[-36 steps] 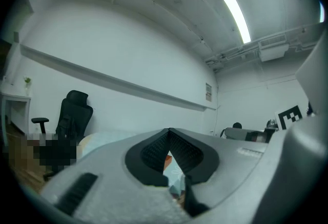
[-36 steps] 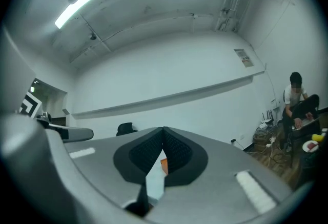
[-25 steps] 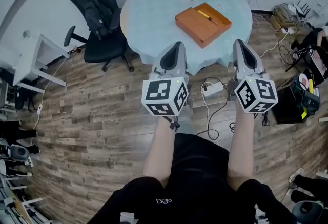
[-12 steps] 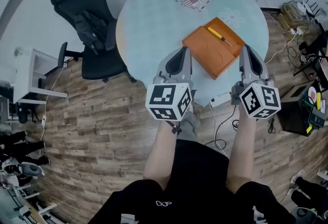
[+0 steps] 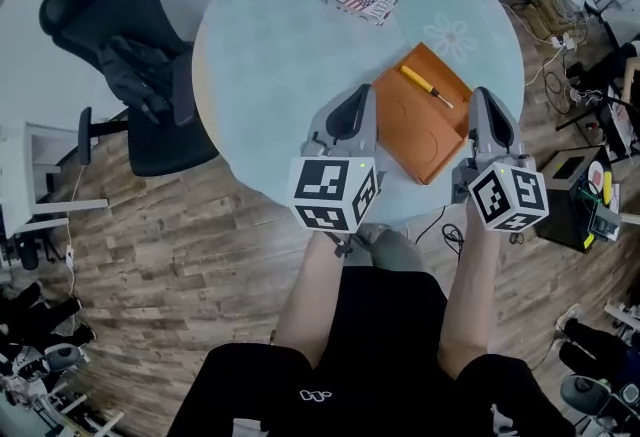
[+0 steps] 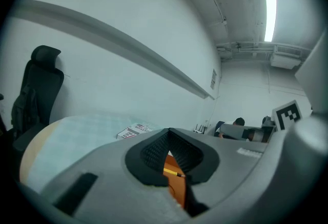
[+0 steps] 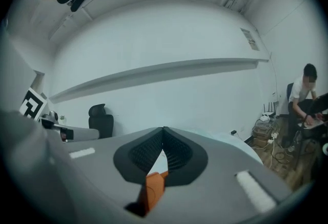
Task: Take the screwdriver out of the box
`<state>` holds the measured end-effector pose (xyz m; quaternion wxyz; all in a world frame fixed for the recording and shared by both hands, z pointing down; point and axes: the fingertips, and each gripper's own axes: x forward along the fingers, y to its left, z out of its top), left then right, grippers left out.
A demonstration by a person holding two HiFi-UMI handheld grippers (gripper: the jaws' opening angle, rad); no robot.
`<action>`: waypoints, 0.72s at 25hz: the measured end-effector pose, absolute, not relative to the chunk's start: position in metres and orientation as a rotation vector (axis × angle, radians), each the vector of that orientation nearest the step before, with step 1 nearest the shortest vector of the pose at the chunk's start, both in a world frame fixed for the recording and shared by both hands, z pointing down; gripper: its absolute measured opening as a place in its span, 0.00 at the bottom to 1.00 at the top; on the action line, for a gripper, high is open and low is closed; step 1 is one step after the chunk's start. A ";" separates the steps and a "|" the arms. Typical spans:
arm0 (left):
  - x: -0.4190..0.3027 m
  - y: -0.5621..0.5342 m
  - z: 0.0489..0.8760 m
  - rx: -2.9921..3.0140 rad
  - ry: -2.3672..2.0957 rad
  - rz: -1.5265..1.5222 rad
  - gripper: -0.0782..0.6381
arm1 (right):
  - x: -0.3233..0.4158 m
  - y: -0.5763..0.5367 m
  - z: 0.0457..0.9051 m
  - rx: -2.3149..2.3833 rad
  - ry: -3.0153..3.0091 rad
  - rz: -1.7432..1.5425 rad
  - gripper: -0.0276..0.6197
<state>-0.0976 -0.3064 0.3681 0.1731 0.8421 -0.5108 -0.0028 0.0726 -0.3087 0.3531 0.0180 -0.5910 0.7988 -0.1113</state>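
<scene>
The screwdriver (image 5: pixel 425 87) lies flat inside the orange box (image 5: pixel 405 130), close along the box's far-right wall. Its long axis runs on a diagonal, parallel to that wall. The yellow handle is at the far-left end, and the dark shaft points near and to the right.

The box sits on the near-right part of the round table (image 5: pixel 280 55). It is turned corner-on to you, so the tool lies square to neither claw.

From your claws the screwdriver is ahead and between them. It lies far and right of your left gripper (image 5: pixel 360 95), and far and left of your right gripper (image 5: pixel 488 97).

The handle end is toward the left claw, which hangs over the box's left edge. The shaft tip is toward the right claw, which is just beside the box's right corner. The right one looks a little nearer to the tool, though not by much.

Both claws have their jaws together with nothing between the pads; only the box shows through the gaps behind the tips. Whichever you use will probably need to spread its jaws and turn so they straddle the handle across that diagonal.
</scene>
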 end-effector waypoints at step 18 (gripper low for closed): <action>-0.045 -0.348 0.390 2.409 -1.331 0.047 0.11 | 0.109 -0.334 0.360 -1.900 2.469 -0.331 0.06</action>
